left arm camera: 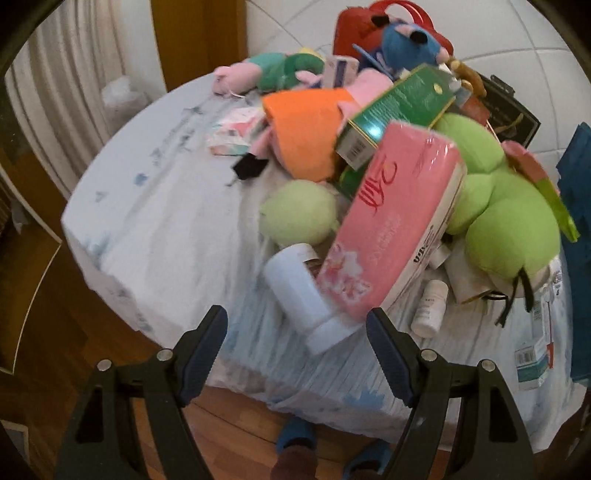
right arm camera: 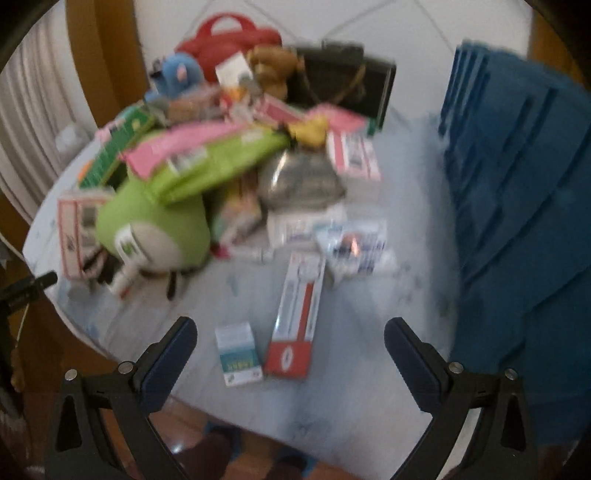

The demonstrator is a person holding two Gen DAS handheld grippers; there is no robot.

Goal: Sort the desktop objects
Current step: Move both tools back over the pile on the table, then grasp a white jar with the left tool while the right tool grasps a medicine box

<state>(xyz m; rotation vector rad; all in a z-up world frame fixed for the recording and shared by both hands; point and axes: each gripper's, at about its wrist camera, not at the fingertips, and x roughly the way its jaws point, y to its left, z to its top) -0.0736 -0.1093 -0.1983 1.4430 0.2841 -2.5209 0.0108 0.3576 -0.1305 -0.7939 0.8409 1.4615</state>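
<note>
A heap of objects covers a round table [left arm camera: 155, 206] with a pale blue cloth. In the left wrist view I see a pink tissue pack [left arm camera: 391, 225], a white bottle [left arm camera: 303, 295] lying on its side, a green plush toy [left arm camera: 506, 218], a green box [left arm camera: 399, 110] and a small white pill bottle [left arm camera: 430, 308]. My left gripper [left arm camera: 297, 332] is open and empty, just in front of the white bottle. In the blurred right wrist view, my right gripper [right arm camera: 290, 341] is open and empty above a red and white box [right arm camera: 297, 317] and a small teal box [right arm camera: 238, 352].
A stack of blue bins [right arm camera: 517, 206] stands on the table's right side. A red bag [left arm camera: 388, 26], a blue plush [left arm camera: 410, 40] and a black box [right arm camera: 343, 79] sit at the back. The table edge and wood floor [left arm camera: 229, 424] lie below the grippers.
</note>
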